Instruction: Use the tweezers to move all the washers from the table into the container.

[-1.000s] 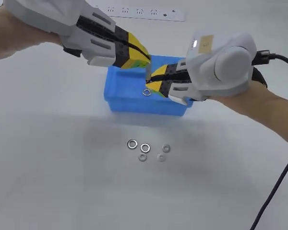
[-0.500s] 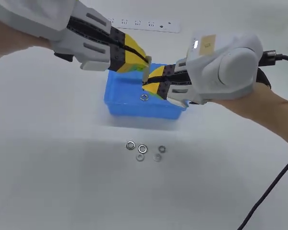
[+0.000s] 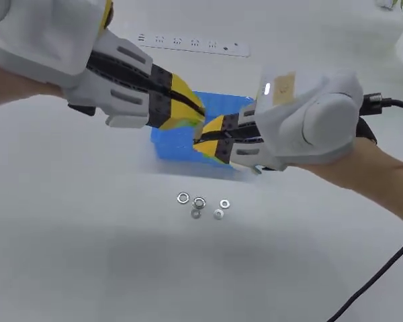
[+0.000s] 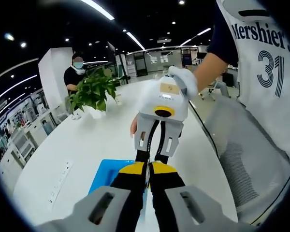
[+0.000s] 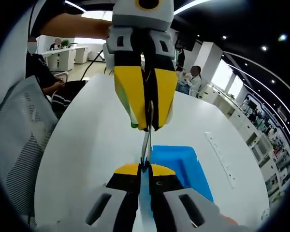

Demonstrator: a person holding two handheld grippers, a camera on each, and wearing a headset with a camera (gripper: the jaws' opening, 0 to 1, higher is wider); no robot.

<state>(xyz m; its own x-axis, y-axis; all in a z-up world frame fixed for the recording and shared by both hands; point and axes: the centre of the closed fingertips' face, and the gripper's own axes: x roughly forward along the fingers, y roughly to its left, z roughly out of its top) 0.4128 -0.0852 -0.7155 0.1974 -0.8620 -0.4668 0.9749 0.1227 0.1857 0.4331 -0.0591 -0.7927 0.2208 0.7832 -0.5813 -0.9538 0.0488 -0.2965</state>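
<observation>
Your left gripper [image 3: 199,115] and right gripper [image 3: 200,139] both clamp the tweezers [image 5: 146,140] over the container [image 3: 171,144]; five washers [image 3: 200,205] lie on the table [image 3: 87,255] beside it.

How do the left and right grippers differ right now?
The left gripper reaches in from the upper left; the right gripper comes from the right. In the head view the left's tips sit above the right's. Both are shut on the tweezers, tips meeting at the blue container.
</observation>
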